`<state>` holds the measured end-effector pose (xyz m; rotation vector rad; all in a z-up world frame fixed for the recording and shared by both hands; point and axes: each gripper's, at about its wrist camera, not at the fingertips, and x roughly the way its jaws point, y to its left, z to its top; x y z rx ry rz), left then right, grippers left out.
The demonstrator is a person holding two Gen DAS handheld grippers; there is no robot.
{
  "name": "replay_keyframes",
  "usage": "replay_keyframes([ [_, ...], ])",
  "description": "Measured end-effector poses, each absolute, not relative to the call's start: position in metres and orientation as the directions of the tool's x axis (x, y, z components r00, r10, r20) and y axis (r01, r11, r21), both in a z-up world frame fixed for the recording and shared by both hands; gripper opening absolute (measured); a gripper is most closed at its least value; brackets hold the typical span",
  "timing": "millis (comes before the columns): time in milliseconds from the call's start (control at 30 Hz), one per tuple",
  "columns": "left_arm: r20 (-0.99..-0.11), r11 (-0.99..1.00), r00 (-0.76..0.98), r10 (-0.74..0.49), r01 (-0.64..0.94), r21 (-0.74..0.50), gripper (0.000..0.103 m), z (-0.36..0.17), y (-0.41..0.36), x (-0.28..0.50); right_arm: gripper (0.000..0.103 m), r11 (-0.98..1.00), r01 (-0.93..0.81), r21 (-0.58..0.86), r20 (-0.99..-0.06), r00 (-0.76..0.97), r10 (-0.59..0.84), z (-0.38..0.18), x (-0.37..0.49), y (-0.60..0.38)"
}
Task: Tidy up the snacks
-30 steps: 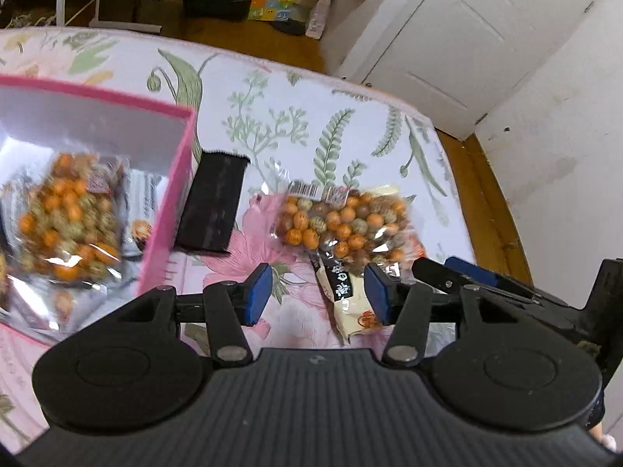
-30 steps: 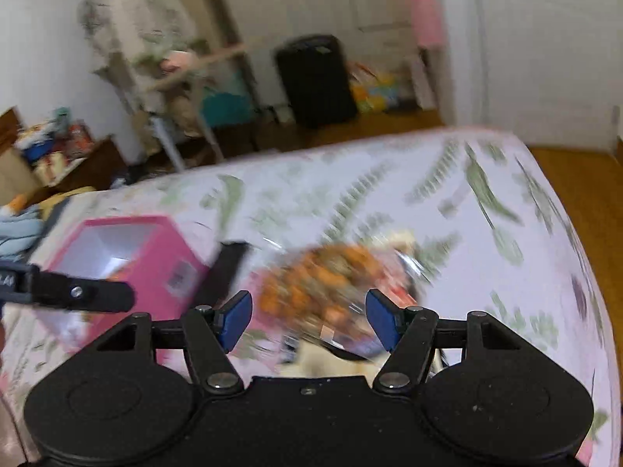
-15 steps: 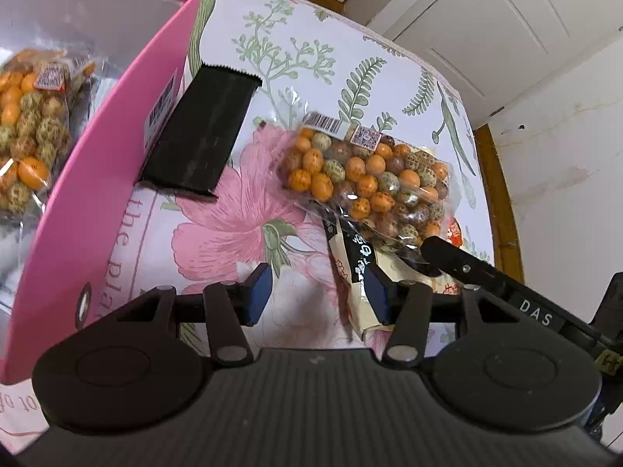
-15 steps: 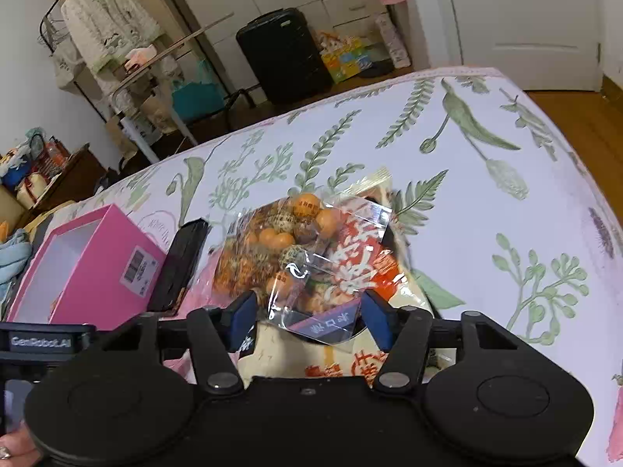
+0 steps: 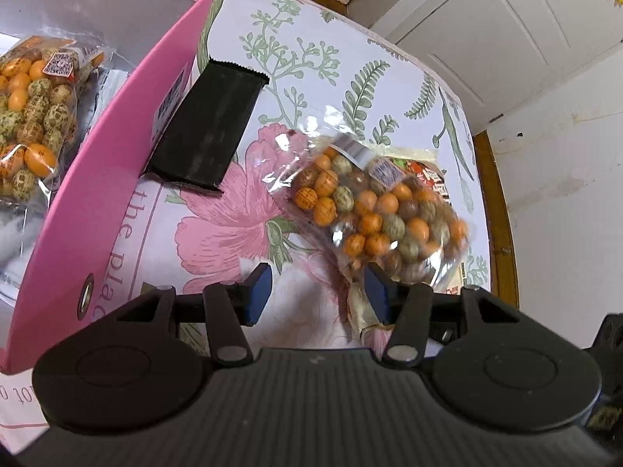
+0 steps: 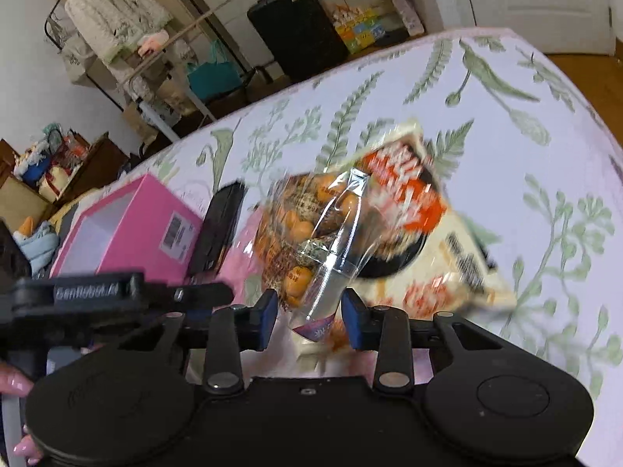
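Observation:
A clear bag of orange and speckled coated nuts (image 5: 373, 210) lies on the floral table, on top of a cream and red snack packet (image 6: 436, 241). My right gripper (image 6: 311, 311) has its blue pads closing around the near end of the nut bag (image 6: 311, 241), which looks lifted and blurred. My left gripper (image 5: 317, 292) is open and empty just in front of the bag. A pink box (image 5: 117, 148) at the left holds another nut bag (image 5: 31, 116). A black packet (image 5: 206, 132) lies beside the box.
The table edge and wooden floor lie to the right (image 5: 502, 210). In the right wrist view a black suitcase (image 6: 296, 31) and a clothes rack (image 6: 117, 19) stand beyond the table. The left gripper's body (image 6: 97, 295) crosses at the lower left.
My right gripper has moved in and narrowed its jaws on the end of the nut bag, which has shifted and tilted up. My left gripper has moved closer to the table.

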<state>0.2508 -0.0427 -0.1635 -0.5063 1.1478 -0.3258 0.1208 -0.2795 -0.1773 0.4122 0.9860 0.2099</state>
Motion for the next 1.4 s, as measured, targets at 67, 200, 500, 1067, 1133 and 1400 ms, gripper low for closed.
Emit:
replay_keyframes([
  [67,-0.785,0.843,0.375,-0.494,-0.014,-0.538,0.051,-0.166,-0.042,0.250,0.041,0.897,0.010,0.442,-0.777,0.504,0.377,-0.178,0.116,-0.270],
  [200,-0.791,0.838,0.355,-0.499,-0.037,-0.545,0.052,-0.172,-0.038,0.251,0.036,0.915,-0.031,0.402,-0.829,0.412,0.378,-0.179,0.103,-0.245],
  [500,-0.791,0.820,0.297,-0.536,-0.042,-0.571,0.051,-0.190,-0.044,0.249,0.071,0.957,-0.271,0.107,-0.861,0.457,0.226,-0.147,0.085,-0.221],
  [1067,-0.721,0.729,0.233,-0.653,-0.064,-0.681,0.054,-0.203,-0.050,0.245,0.095,0.890,-0.411,-0.197,-0.793,0.600,0.102,-0.195,0.098,-0.190],
  [1133,-0.702,0.705,0.234,-0.673,-0.084,-0.704,0.059,-0.207,-0.049,0.245,0.095,0.886,-0.413,-0.213,-0.793,0.602,0.090,-0.197,0.098,-0.189],
  [1400,-0.699,0.715,0.257,-0.667,-0.044,-0.698,0.062,-0.203,-0.061,0.237,0.094,0.897,-0.375,-0.235,-0.788,0.613,0.050,-0.203,0.090,-0.181],
])
